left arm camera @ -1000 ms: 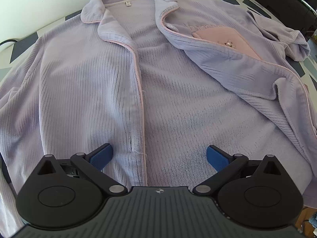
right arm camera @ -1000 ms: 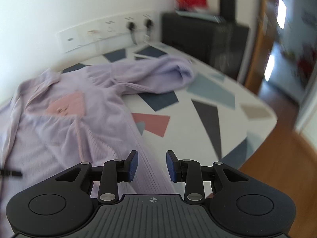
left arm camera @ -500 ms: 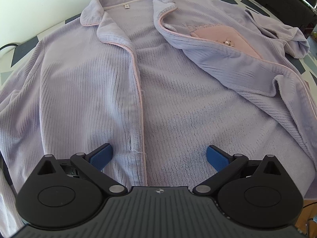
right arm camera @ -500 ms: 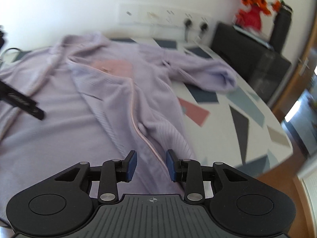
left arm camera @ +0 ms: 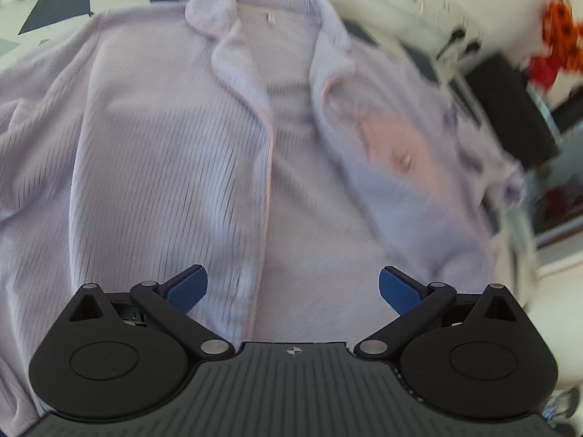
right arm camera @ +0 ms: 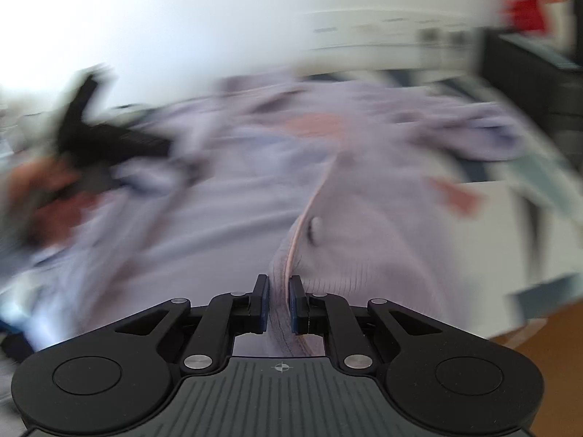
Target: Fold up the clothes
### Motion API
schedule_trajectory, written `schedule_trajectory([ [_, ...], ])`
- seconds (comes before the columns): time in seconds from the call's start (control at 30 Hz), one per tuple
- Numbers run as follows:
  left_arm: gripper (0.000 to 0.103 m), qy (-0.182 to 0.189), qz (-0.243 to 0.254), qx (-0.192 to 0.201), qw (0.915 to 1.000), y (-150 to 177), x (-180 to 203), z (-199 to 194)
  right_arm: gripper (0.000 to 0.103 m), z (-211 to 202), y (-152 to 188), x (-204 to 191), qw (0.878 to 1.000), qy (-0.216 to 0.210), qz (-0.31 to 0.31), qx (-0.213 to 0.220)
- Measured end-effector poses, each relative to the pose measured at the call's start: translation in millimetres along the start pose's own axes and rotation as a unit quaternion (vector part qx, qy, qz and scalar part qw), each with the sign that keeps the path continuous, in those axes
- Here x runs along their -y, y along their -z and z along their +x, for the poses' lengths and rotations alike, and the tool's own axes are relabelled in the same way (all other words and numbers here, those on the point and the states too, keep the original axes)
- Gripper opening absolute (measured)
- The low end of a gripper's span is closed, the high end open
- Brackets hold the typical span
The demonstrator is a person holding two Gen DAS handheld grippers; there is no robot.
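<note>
A lilac ribbed pyjama jacket [left arm camera: 164, 164] with pink piping and a pink chest pocket [left arm camera: 397, 145] lies spread open on the table, collar away from me. My left gripper [left arm camera: 291, 287] hovers over its lower front, jaws wide open, nothing between them. In the blurred right wrist view my right gripper [right arm camera: 278, 291] is closing on the jacket's [right arm camera: 364, 255] pink-trimmed front edge, and the fabric is pinched between the blue pads. The left gripper [right arm camera: 102, 145] shows there as a dark blur at the left, with a person's hand [right arm camera: 36, 189] beside it.
The table [right arm camera: 510, 218] has a white top with coloured geometric patches, and its right edge drops to a wood floor [right arm camera: 546, 346]. A black cabinet [left arm camera: 510, 102] with orange flowers [left arm camera: 557, 25] stands at the back right. Wall sockets [left arm camera: 419, 0] are behind the table.
My right gripper swung left from the table's edge onto the jacket's front edge and closed on it. The left gripper shifted and rolled, still open, so the jacket sits further left.
</note>
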State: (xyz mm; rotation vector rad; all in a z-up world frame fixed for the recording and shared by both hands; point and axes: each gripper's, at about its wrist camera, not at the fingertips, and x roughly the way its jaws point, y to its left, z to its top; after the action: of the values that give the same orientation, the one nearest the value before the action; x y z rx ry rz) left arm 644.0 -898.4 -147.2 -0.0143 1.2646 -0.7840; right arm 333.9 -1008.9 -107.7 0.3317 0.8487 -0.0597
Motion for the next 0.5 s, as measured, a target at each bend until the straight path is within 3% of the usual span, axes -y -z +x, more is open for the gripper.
schedule_trajectory([
  [0.1, 0.097, 0.01, -0.005, 0.003, 0.9999, -19.0, 11.0, 2.7, 0.01, 10.5, 12.2, -24.0, 0.997, -0.044, -0.055, -0.043],
  [0.23, 0.093, 0.005, -0.005, -0.006, 1.0, -42.5, 28.7, 20.5, 0.009, 26.3, 28.6, -30.6, 0.994, -0.055, -0.054, -0.076],
  [0.43, 0.065, 0.001, -0.025, -0.04, 0.9989, -52.5, 42.9, 55.3, 0.009, 19.8, 42.7, -24.1, 0.995, -0.07, -0.02, -0.073],
  [0.5, 0.041, -0.009, -0.02, -0.04, 0.9989, -49.7, 47.6, 59.6, 0.009, 15.5, 45.5, -21.7, 0.995, -0.073, -0.011, -0.07],
])
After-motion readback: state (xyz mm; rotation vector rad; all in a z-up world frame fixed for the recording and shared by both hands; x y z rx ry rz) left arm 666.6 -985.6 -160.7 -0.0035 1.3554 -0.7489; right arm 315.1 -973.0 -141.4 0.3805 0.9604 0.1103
